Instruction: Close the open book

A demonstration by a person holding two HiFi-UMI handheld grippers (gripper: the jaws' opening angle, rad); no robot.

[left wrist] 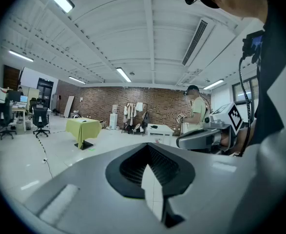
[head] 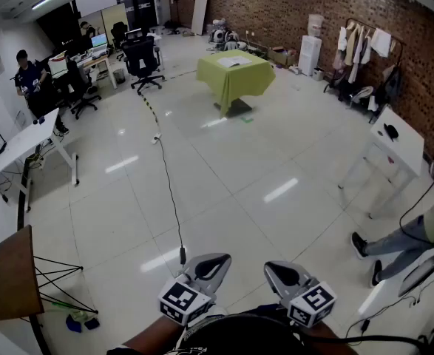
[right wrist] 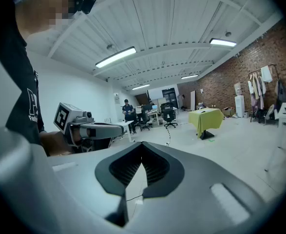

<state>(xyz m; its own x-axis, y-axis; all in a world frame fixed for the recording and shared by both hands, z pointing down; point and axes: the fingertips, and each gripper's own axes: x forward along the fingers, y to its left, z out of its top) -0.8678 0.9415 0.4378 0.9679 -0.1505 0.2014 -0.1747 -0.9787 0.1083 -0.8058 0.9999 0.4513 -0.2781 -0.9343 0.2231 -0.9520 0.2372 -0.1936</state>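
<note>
Far across the room stands a table under a green cloth (head: pixel 235 76), also seen in the left gripper view (left wrist: pixel 83 126) and the right gripper view (right wrist: pixel 206 117). A pale flat thing (head: pixel 236 61) lies on its top; too small to tell whether it is the open book. My left gripper (head: pixel 214 263) and right gripper (head: pixel 277 271) hover side by side close to my body, high above the floor, both shut with nothing between the jaws. Each gripper view looks along shut jaws (left wrist: pixel 147 149) (right wrist: pixel 142 146) and catches the other gripper beside it.
A black cable (head: pixel 168 191) runs over the white tiled floor toward the office chairs (head: pixel 143 61) and desks (head: pixel 24 143) at the left. A white table (head: pixel 398 135) and a seated person's legs (head: pixel 394 246) are at the right. A brown board on a stand (head: pixel 9 279) is at the lower left.
</note>
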